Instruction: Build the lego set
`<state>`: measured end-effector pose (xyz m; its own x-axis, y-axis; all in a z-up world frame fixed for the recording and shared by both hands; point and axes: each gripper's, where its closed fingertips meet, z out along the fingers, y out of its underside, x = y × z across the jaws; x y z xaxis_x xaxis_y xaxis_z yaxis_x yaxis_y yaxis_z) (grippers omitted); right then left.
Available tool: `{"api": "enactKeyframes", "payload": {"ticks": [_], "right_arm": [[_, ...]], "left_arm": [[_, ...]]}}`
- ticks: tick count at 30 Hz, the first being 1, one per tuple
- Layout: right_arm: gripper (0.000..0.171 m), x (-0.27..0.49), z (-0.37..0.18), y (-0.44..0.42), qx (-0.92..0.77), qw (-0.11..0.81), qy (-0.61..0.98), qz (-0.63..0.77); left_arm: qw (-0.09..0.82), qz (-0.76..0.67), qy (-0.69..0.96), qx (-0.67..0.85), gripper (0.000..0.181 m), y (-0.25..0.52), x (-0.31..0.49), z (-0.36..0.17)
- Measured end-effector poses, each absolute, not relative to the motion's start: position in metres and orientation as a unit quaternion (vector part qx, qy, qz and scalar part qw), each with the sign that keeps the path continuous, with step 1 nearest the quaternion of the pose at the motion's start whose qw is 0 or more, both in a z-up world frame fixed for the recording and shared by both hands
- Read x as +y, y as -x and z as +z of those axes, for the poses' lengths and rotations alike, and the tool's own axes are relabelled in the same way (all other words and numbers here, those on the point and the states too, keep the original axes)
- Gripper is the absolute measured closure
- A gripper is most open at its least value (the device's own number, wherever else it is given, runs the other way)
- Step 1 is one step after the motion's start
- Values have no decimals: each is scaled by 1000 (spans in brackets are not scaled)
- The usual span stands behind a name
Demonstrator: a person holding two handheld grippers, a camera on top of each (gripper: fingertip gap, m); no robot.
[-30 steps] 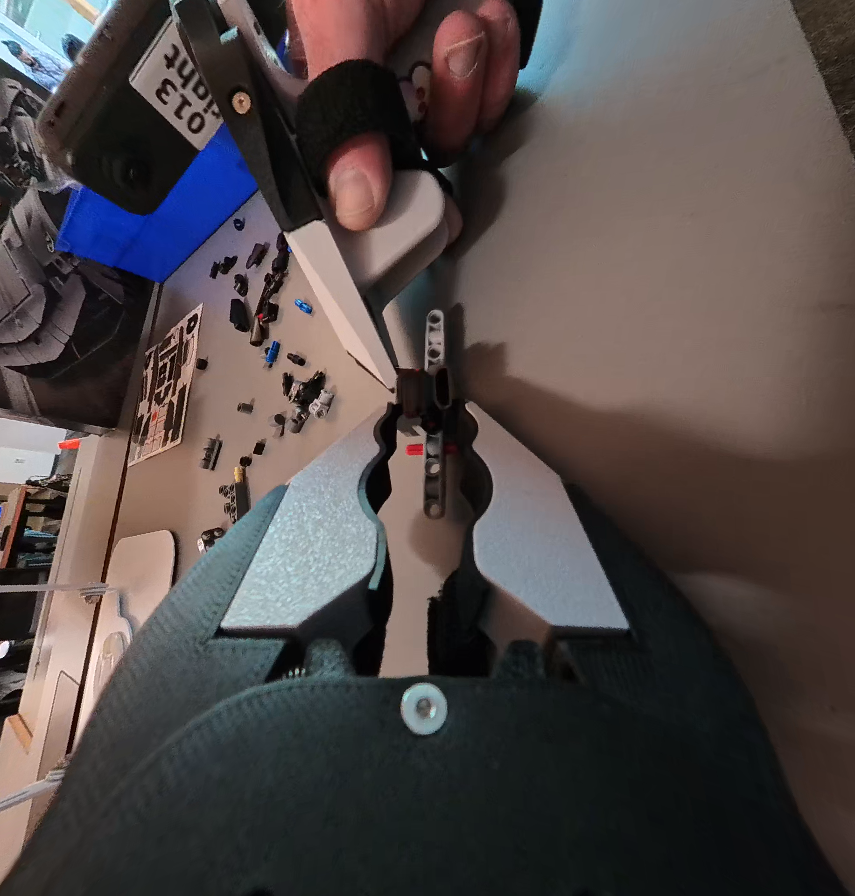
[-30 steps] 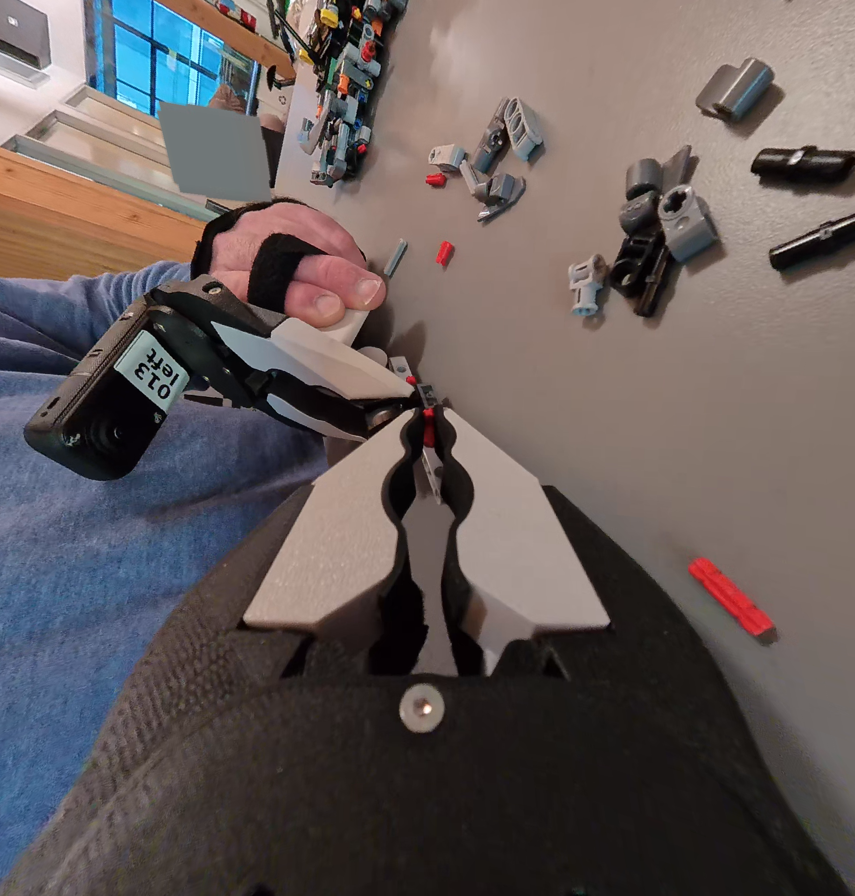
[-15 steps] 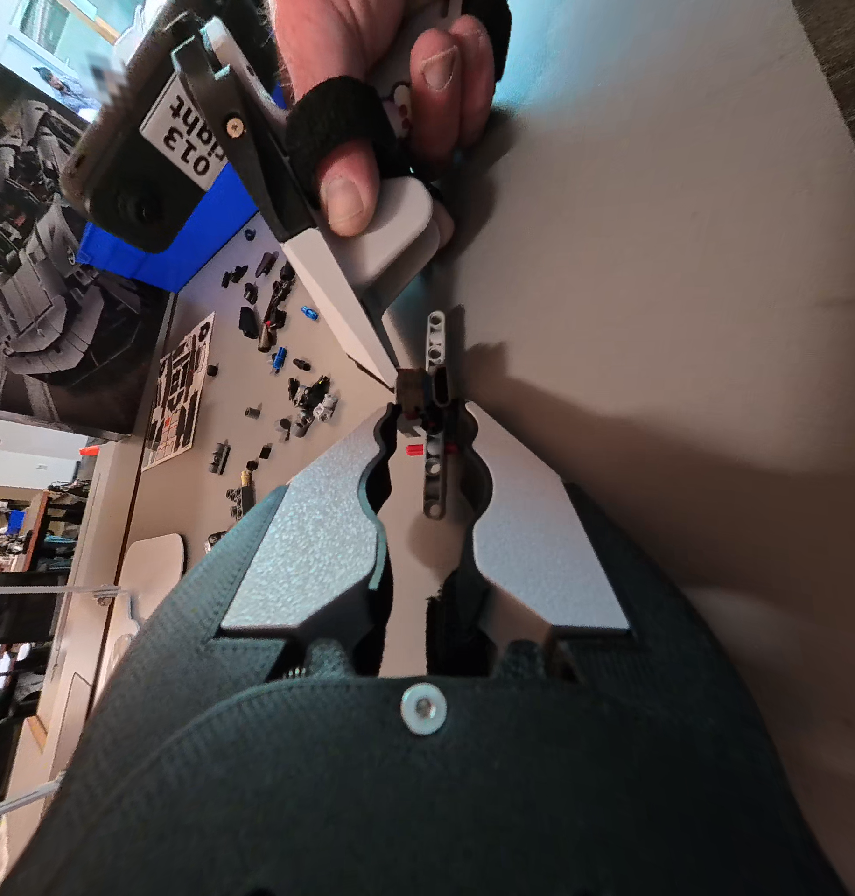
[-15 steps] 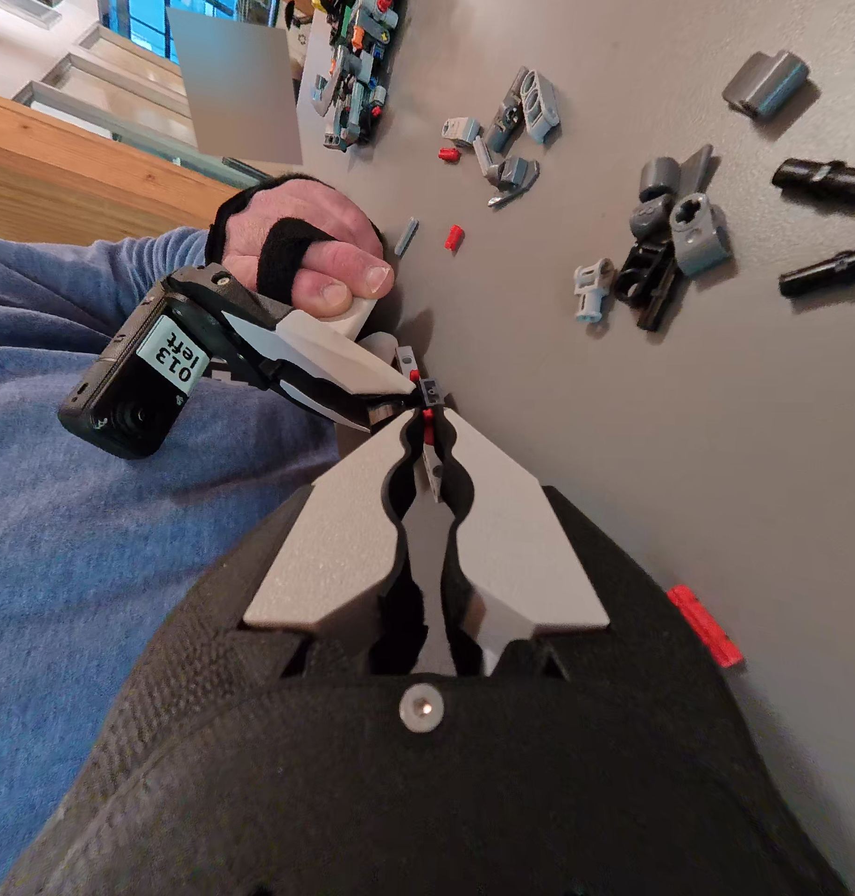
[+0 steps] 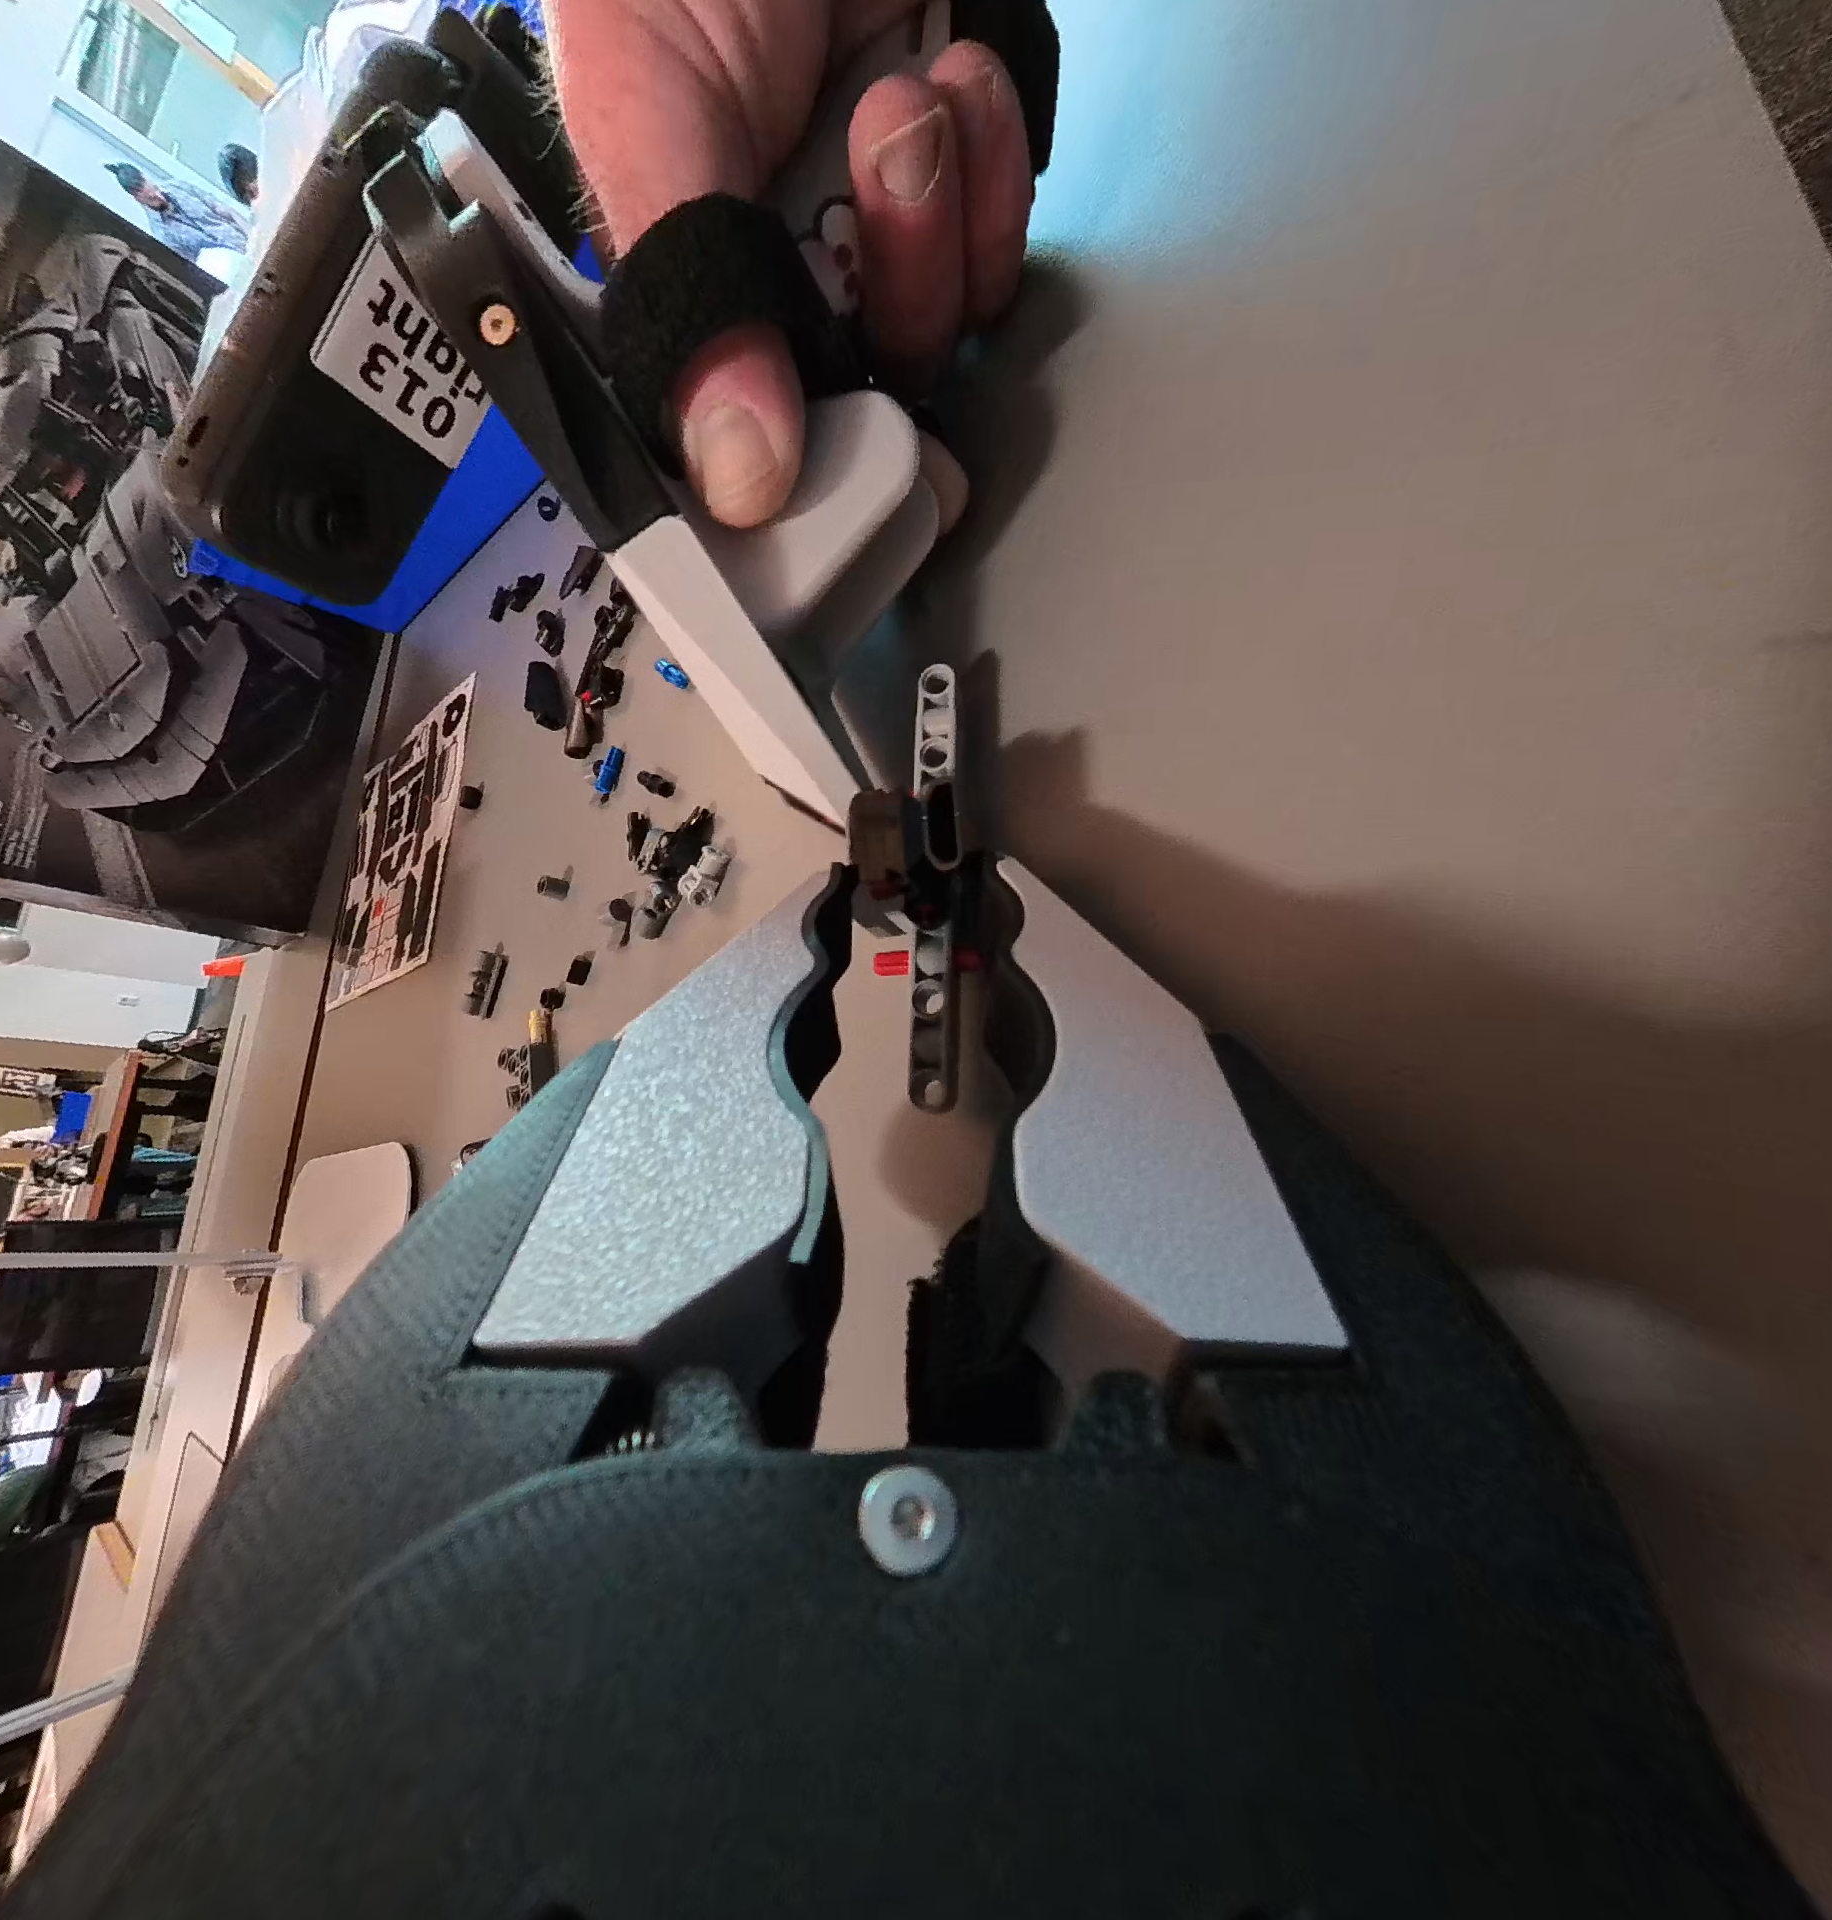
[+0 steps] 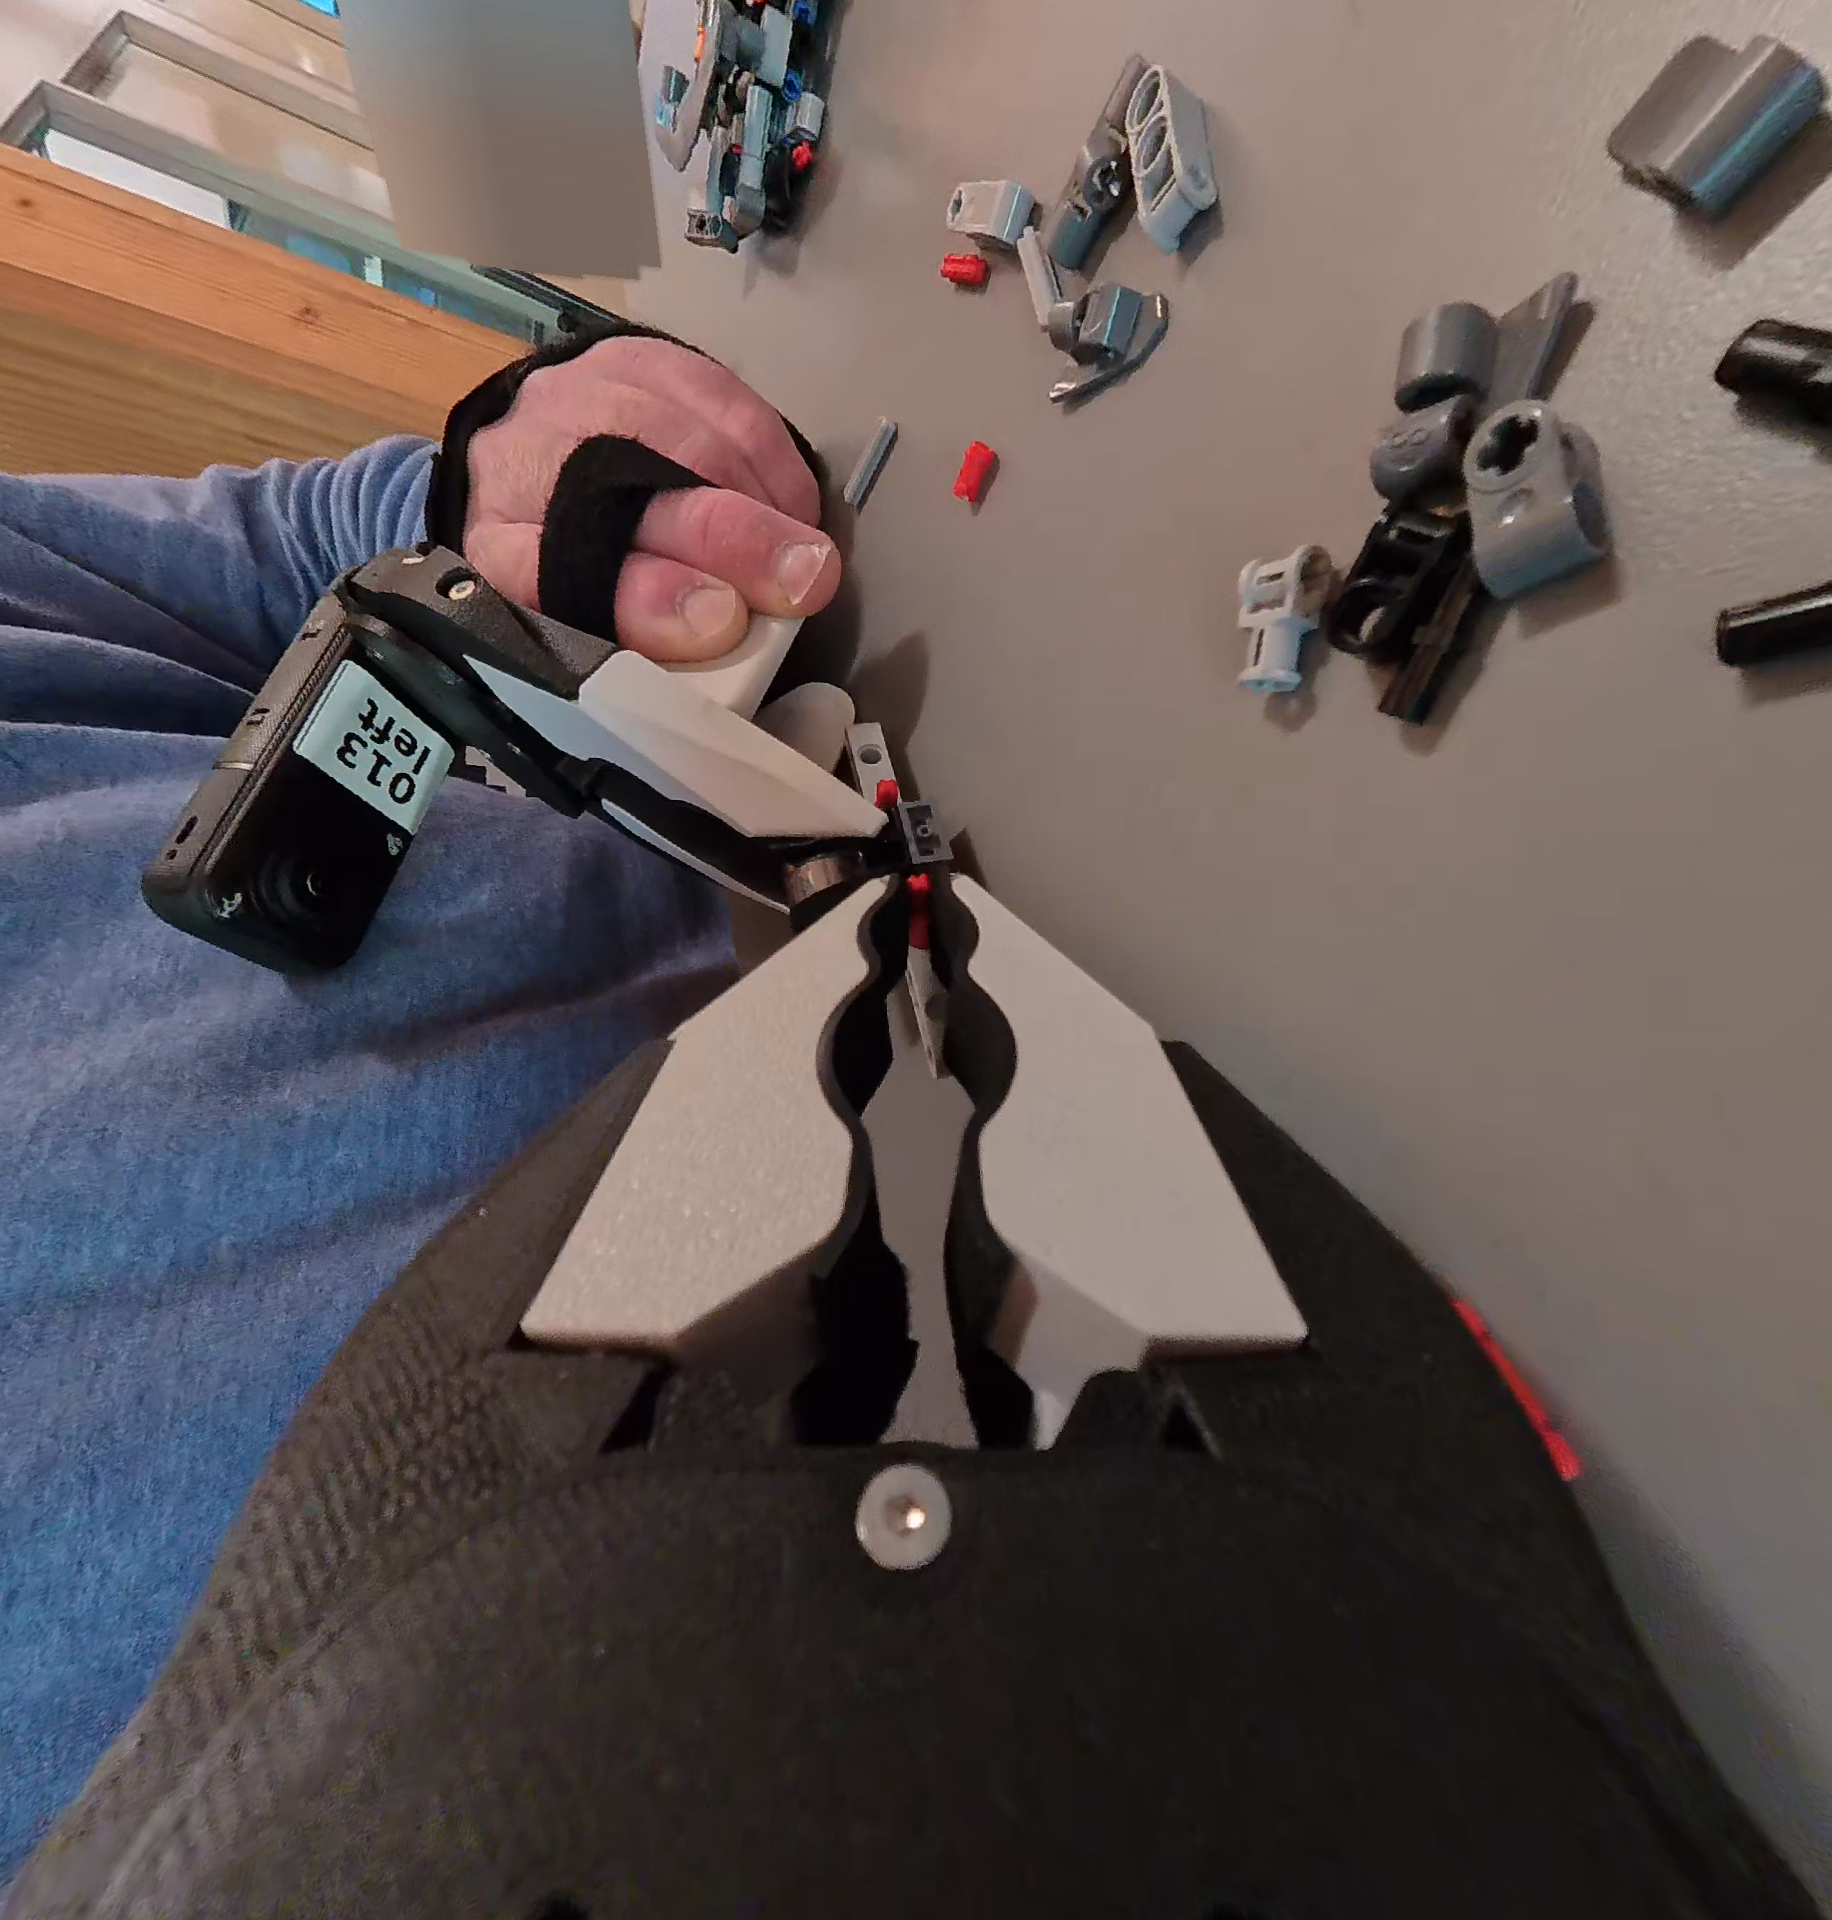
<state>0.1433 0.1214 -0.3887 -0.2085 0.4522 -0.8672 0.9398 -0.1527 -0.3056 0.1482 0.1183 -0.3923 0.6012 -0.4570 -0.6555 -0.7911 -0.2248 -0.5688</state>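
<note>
Grey table (image 6: 1307,1039) — white labels on both tools' cameras

A thin light-grey beam (image 5: 933,935) pierced with a row of round holes is held off the table, long axis running away from the left wrist camera. A black connector (image 5: 938,831) and a small brownish block (image 5: 876,831) sit at its middle, with short red pins (image 5: 891,963) sticking out sideways just below them.
</note>
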Motion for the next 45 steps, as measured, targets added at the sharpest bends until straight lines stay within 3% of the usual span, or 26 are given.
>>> {"api": "enactKeyframes", "payload": {"ticks": [7,9,13,21,33,36,39,45], "right_arm": [[169,125,-385,-138,620,204,-572,-497],[158,123,-382,-138,631,185,-561,-503],[138,125,-371,-143,688,114,-514,-499],[133,130,-387,-143,868,-107,-353,-333],[158,131,-402,-145,891,-103,-324,-301],[156,132,-401,-145,886,-101,-334,-305],[135,136,-395,-142,878,-109,-343,-315],[142,130,-397,-141,891,-112,-307,-315]], "left_arm": [[469,182,768,397,158,-144,121,-391],[468,174,774,389,158,-141,122,-391],[466,146,783,386,158,-142,121,-391],[441,32,818,368,159,-141,123,-394],[432,0,823,368,159,-141,124,-394],[430,-6,825,367,159,-140,123,-394],[431,-5,825,366,159,-140,124,-394],[429,-18,824,370,159,-140,123,-394]]}}
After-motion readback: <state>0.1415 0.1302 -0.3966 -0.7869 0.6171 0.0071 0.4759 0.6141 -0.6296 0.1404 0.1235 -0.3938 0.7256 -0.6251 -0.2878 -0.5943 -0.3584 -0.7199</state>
